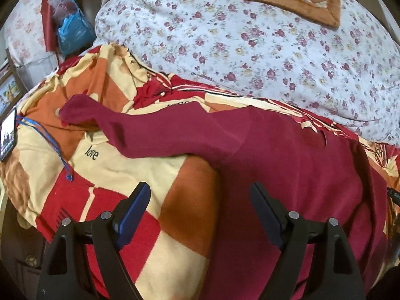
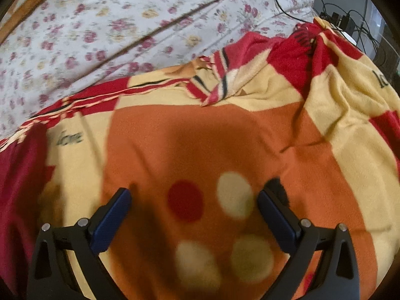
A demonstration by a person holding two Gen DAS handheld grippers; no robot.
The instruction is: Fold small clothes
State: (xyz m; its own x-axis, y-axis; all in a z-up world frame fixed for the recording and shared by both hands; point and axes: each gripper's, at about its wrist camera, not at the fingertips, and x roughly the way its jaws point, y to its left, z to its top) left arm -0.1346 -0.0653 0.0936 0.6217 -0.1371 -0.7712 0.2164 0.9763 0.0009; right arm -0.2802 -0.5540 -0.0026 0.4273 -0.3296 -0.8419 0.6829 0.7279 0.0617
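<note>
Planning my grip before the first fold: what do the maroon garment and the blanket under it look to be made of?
Maroon garment: looks like a thin, matte knit, probably cotton jersey; it lies limp with soft creases and no sheen. Blanket: seems a fuzzy fleece, likely synthetic; its printed blocks have soft edges and a napped surface. Both grippers, left and right, are open and empty.

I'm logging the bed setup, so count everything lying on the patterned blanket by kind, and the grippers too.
Maroon garment: 1
Phone: 1
Blue cord: 1
Open grippers: 2, left gripper, right gripper
Total: 5
</note>
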